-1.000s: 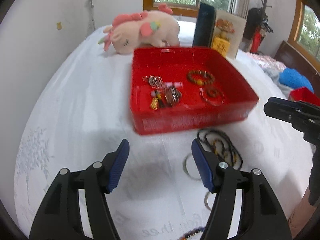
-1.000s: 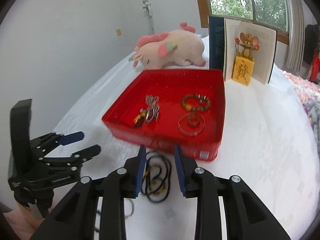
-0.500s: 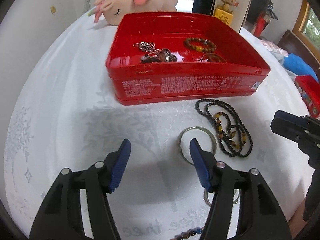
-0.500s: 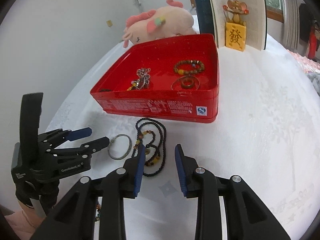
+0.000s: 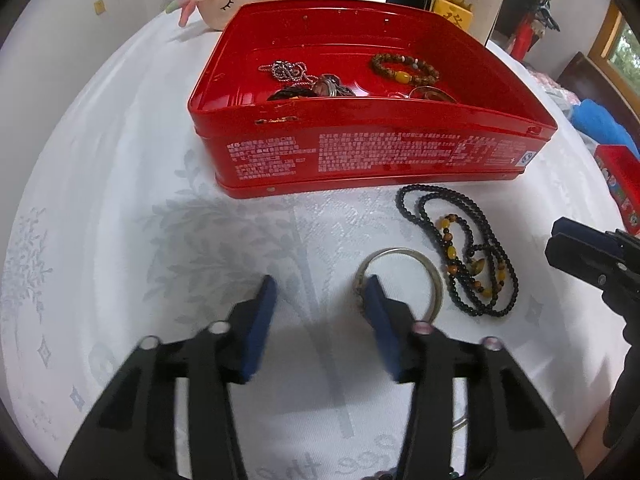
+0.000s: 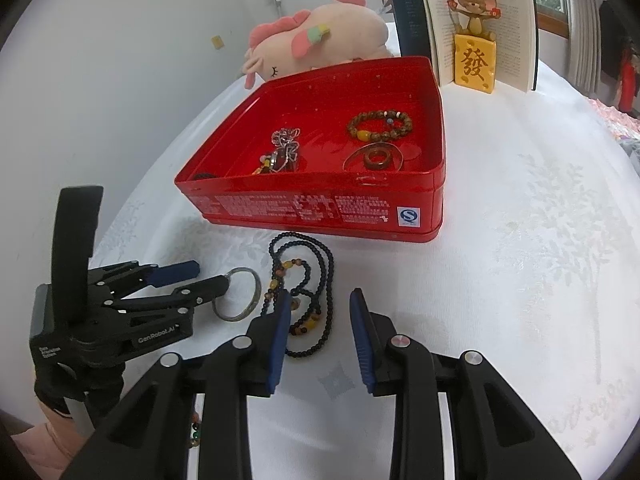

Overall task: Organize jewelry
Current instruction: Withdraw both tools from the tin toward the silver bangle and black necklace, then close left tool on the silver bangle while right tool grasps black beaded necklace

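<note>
A red tin [image 5: 360,152] [image 6: 320,208] on the white cloth holds a brown bead bracelet [image 6: 379,125], a silver chain [image 6: 285,140], a brown ring [image 6: 377,159] and other pieces. In front of it lie a black bead necklace [image 5: 460,248] [image 6: 308,284] and a silver bangle [image 5: 416,264] [image 6: 238,294]. My left gripper [image 5: 320,300] [image 6: 200,276] is open and empty, low over the cloth, its right finger over the bangle's left edge. My right gripper [image 6: 318,312] is open and empty, its left finger over the necklace.
A pink plush toy [image 6: 320,48], an open book [image 6: 472,20] and a yellow mouse figurine [image 6: 476,52] stand behind the tin. A red box [image 5: 618,176] and blue cloth [image 5: 600,124] lie at the right. More beads [image 6: 194,432] lie near the front edge.
Both grippers have come down and forward toward the jewelry in front of the tin. The left gripper's right finger now reaches the bangle. The right gripper's jaws have opened wider.
</note>
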